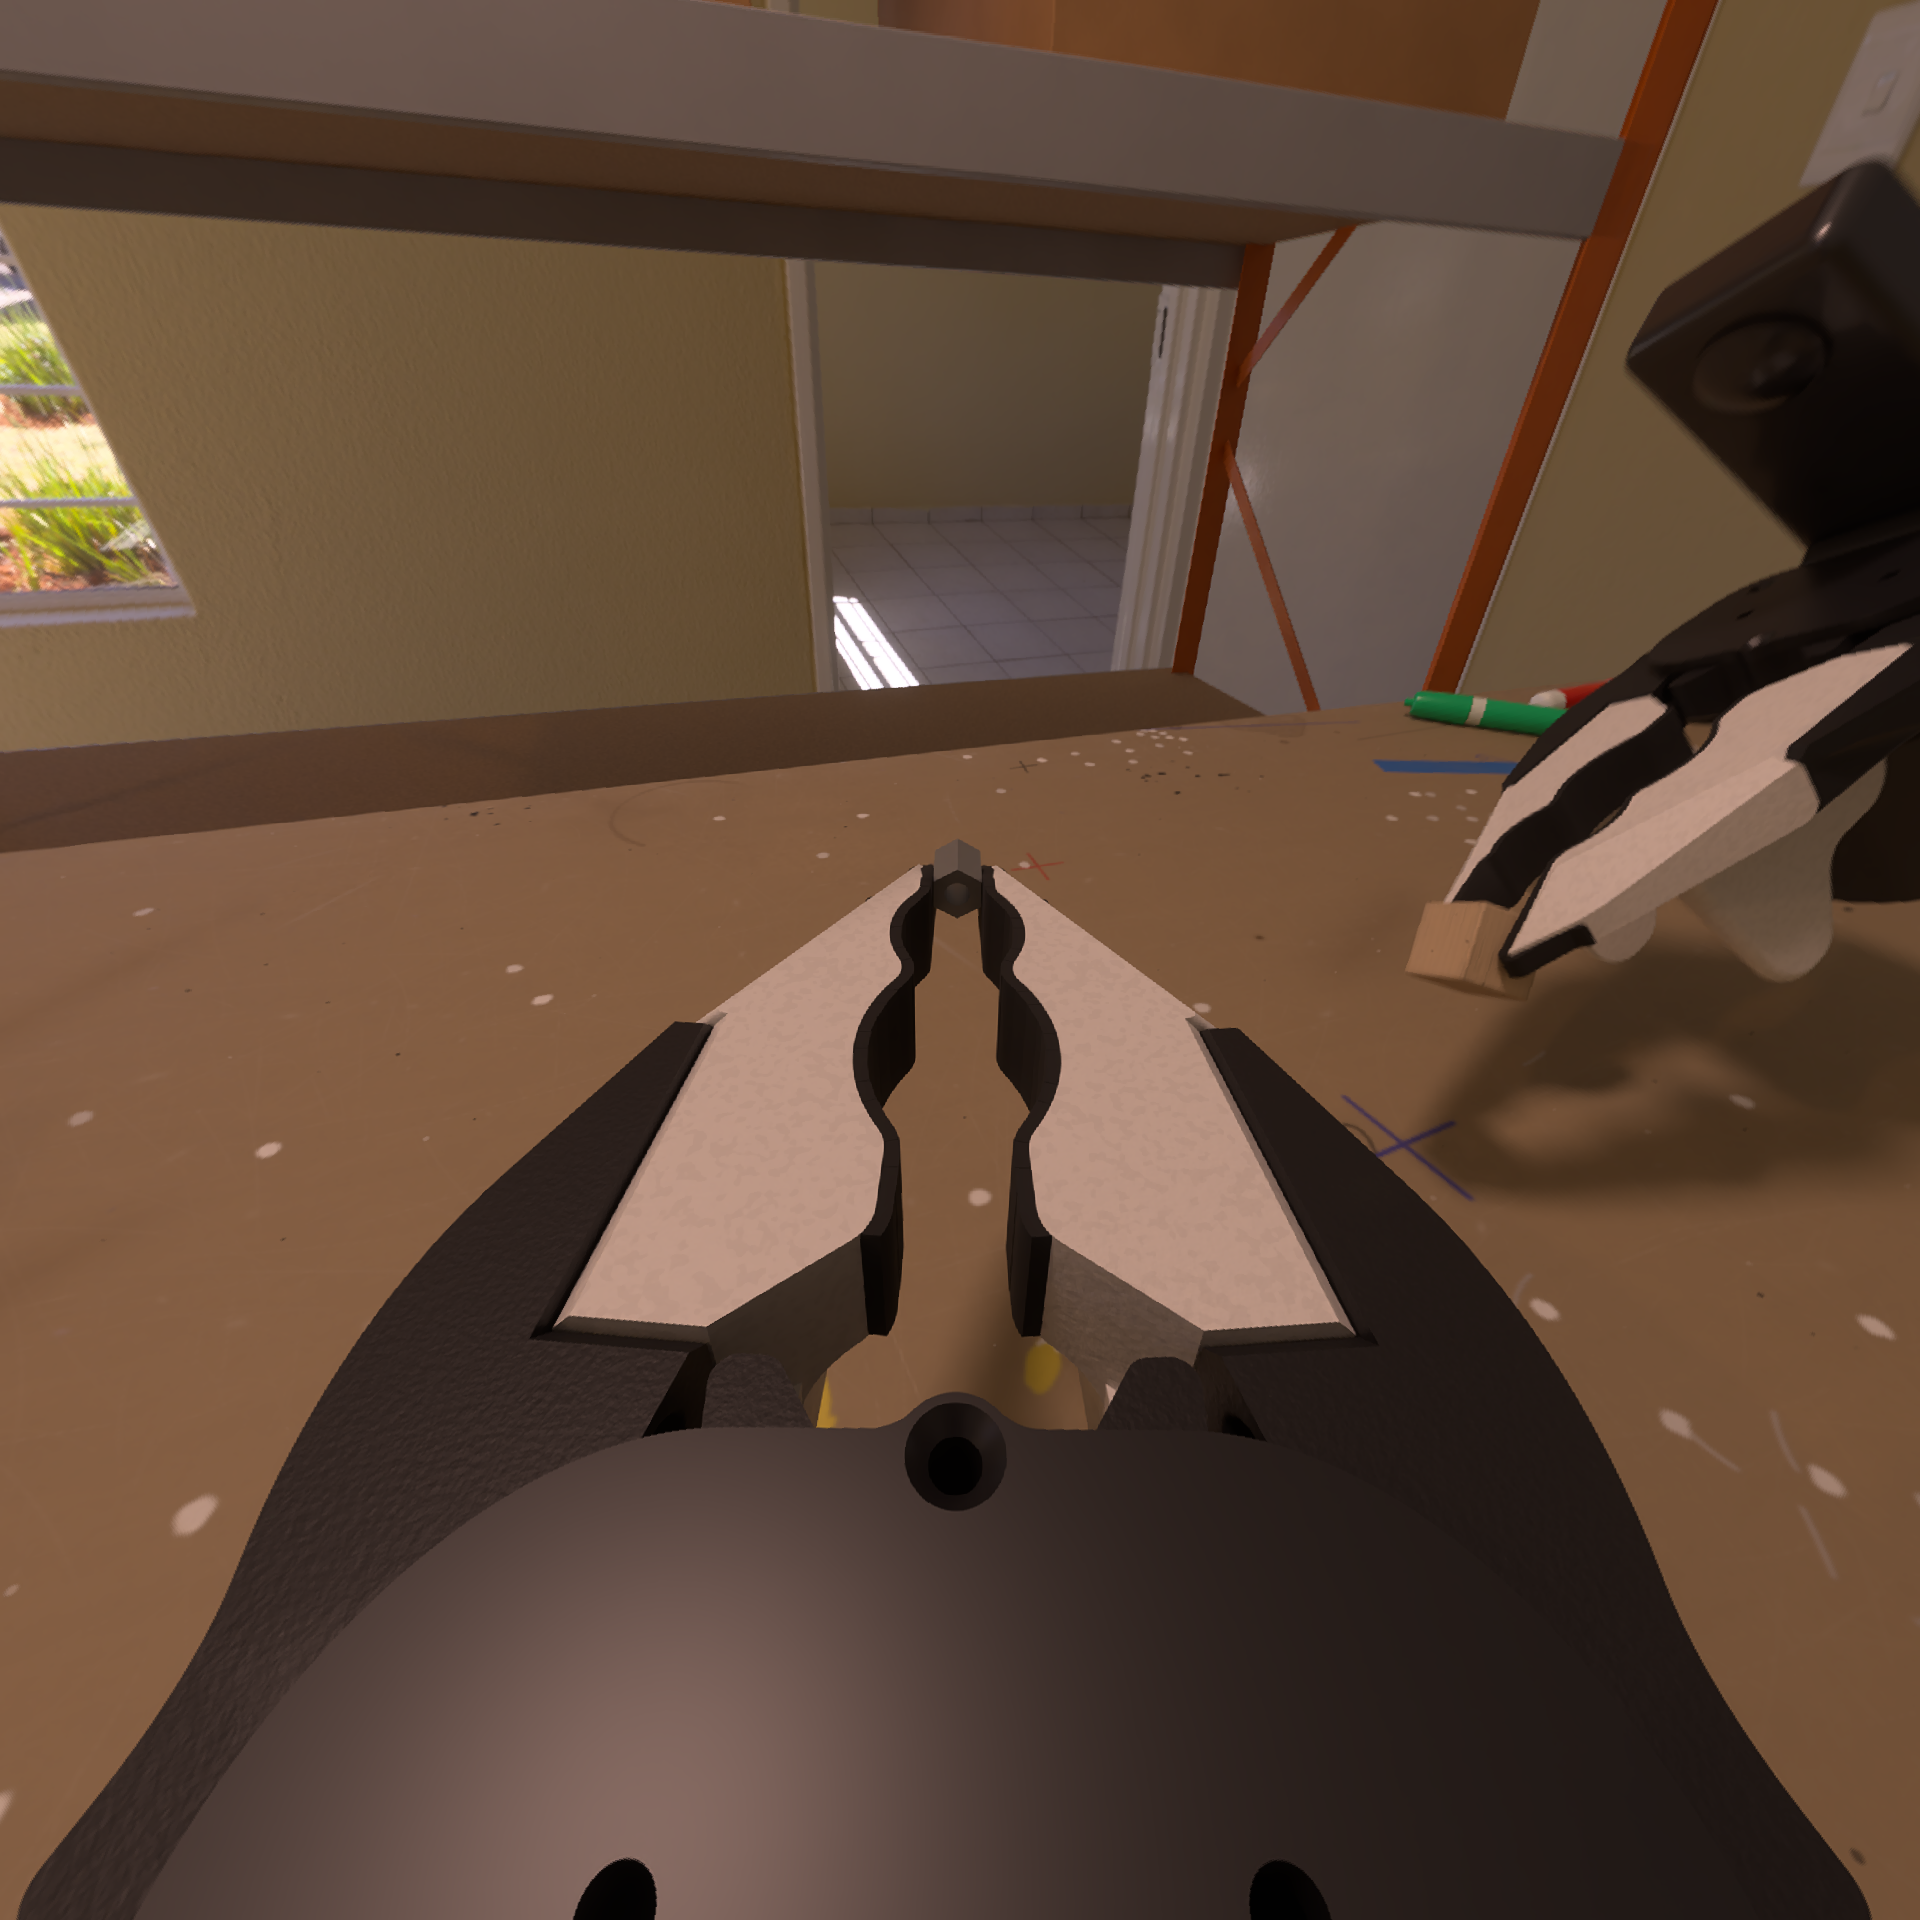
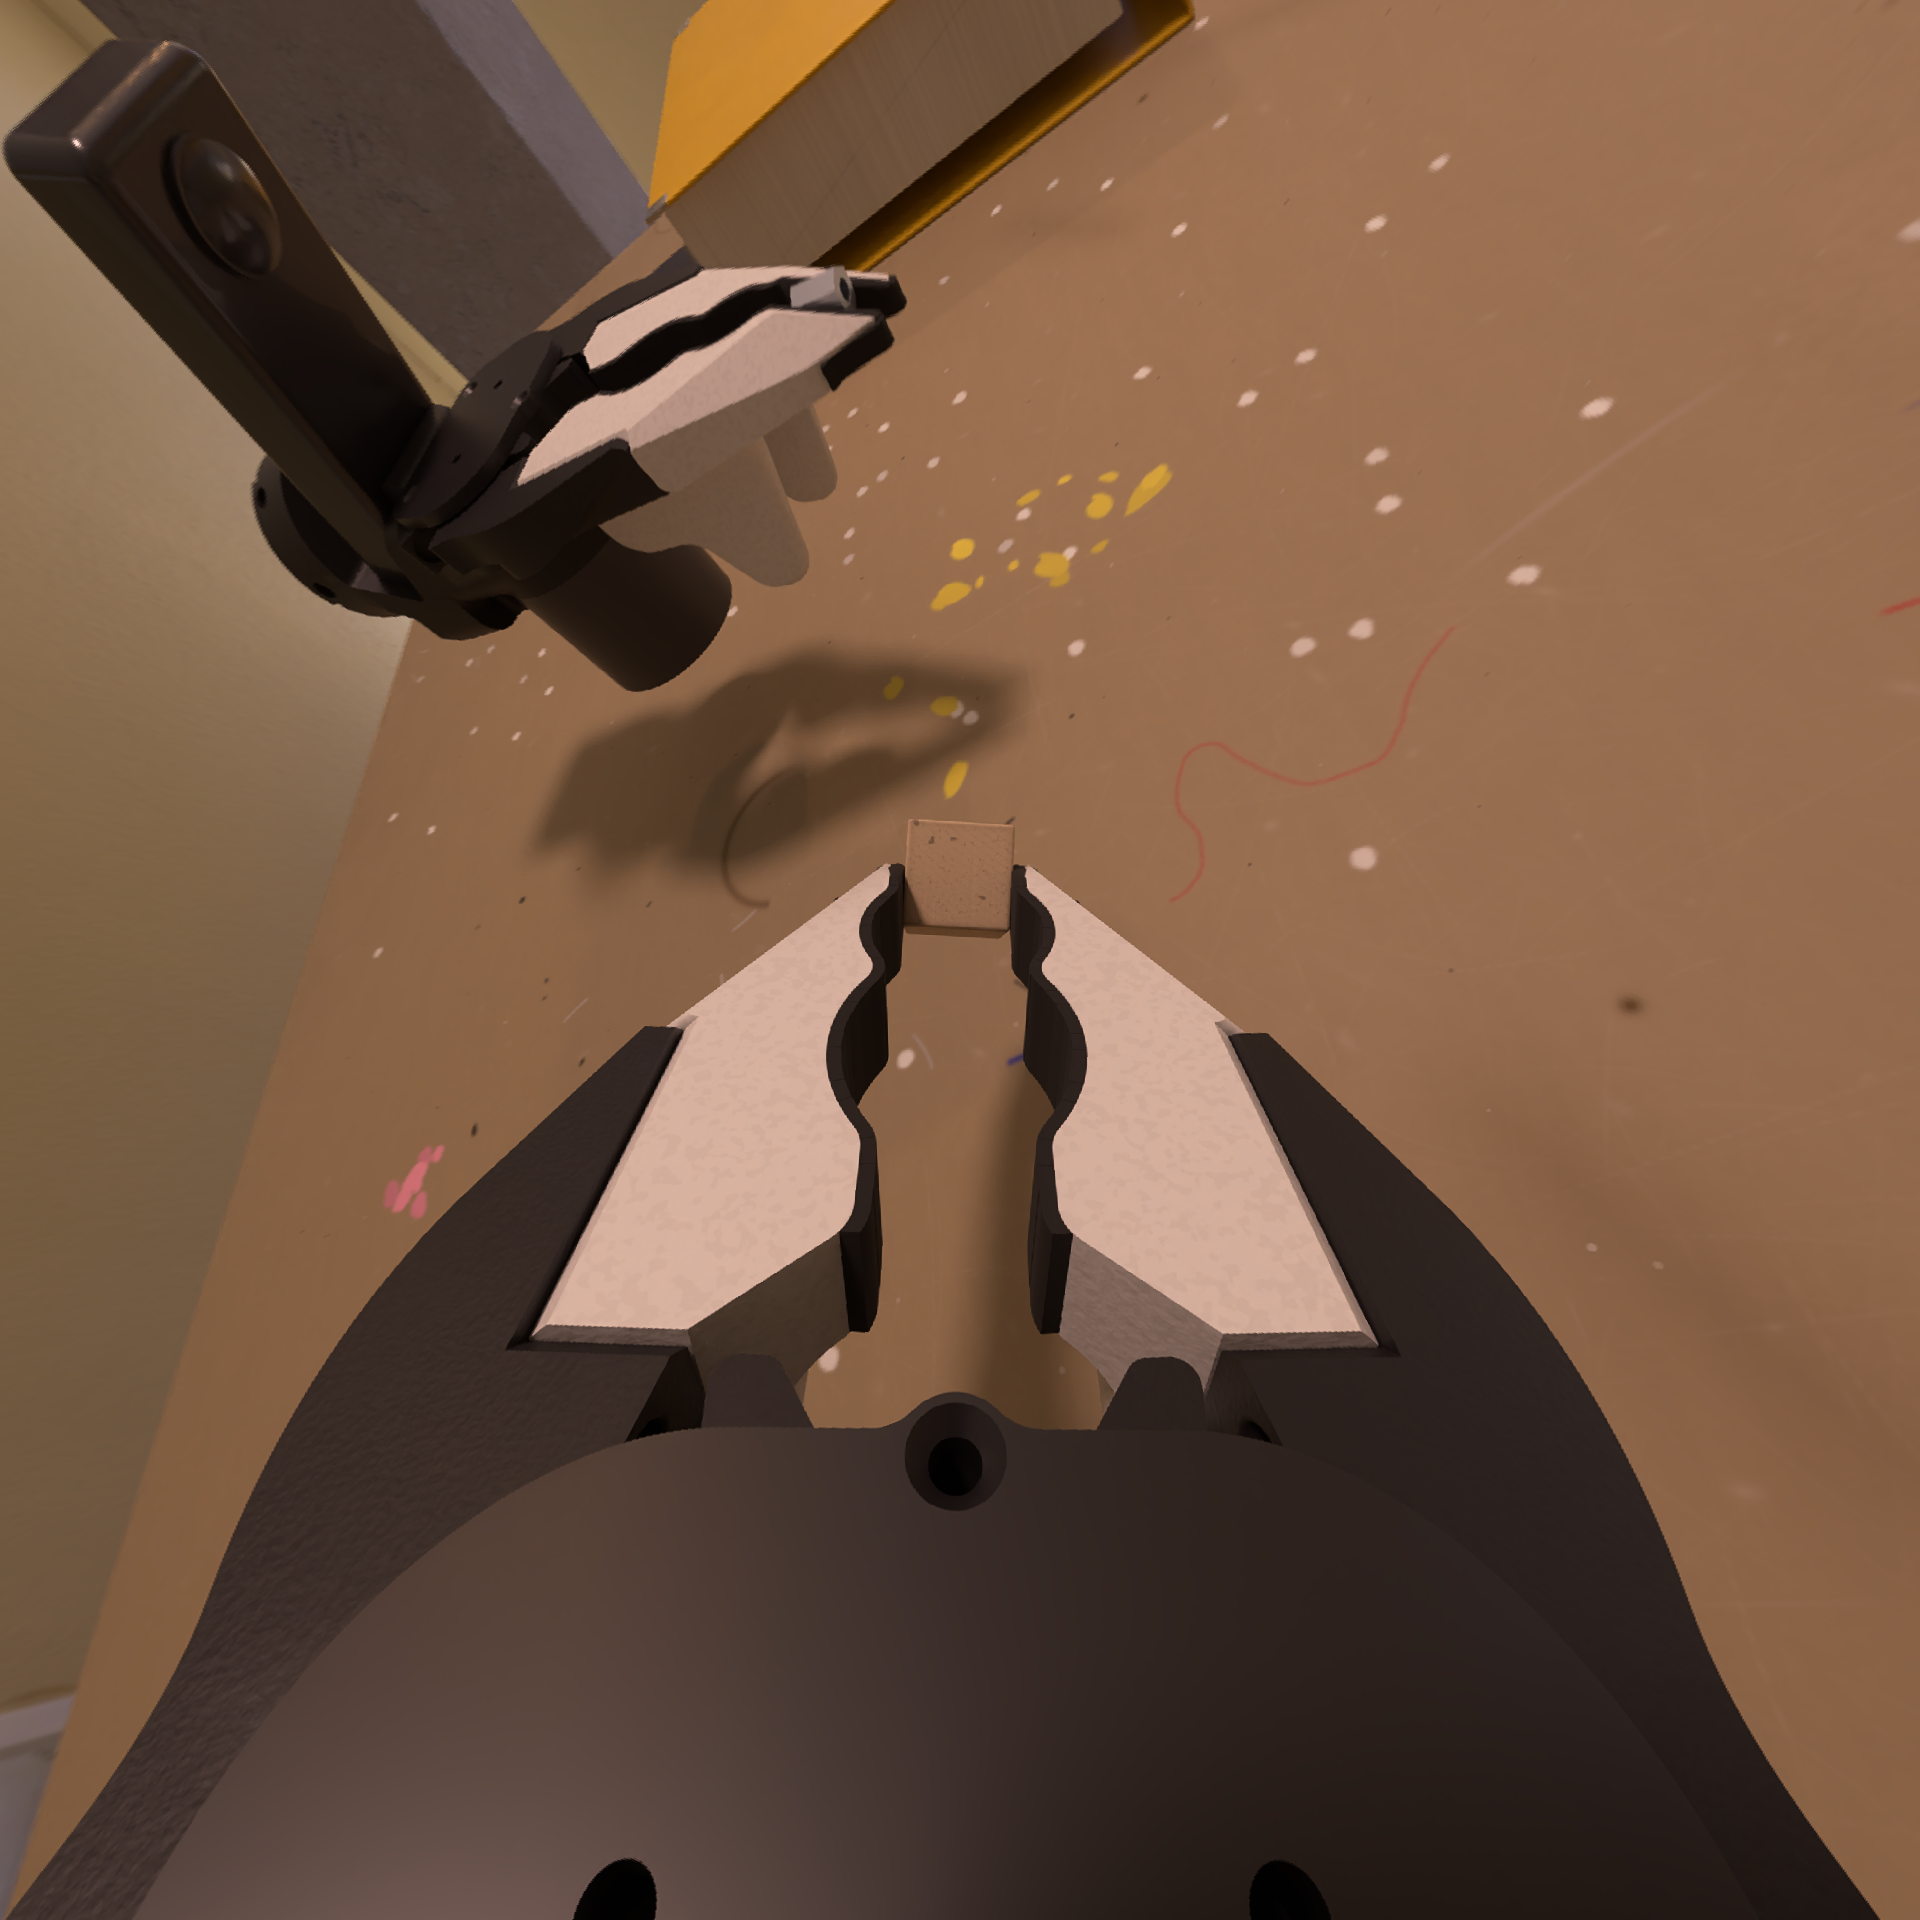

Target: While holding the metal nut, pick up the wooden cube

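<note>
My left gripper (image 1: 957, 876) is shut on a small grey metal nut (image 1: 957, 894), pinched at the fingertips above the brown worktable (image 1: 364, 1039). It also shows in the right wrist view (image 2: 871, 301), raised over the table with the nut (image 2: 821, 289) in its tips. My right gripper (image 2: 958, 896) is closed on a light wooden cube (image 2: 958, 862), one fingertip against each side. In the left wrist view the right gripper (image 1: 1488, 940) slants down at the right with the cube (image 1: 1446, 938) at its tips, low at the table surface.
A green marker (image 1: 1486, 712) and a strip of blue tape (image 1: 1444, 767) lie at the far right of the table. A shelf (image 1: 831, 135) on orange legs (image 1: 1226, 468) hangs over the back edge. A yellow-edged wooden box (image 2: 894, 114) stands beyond the left gripper.
</note>
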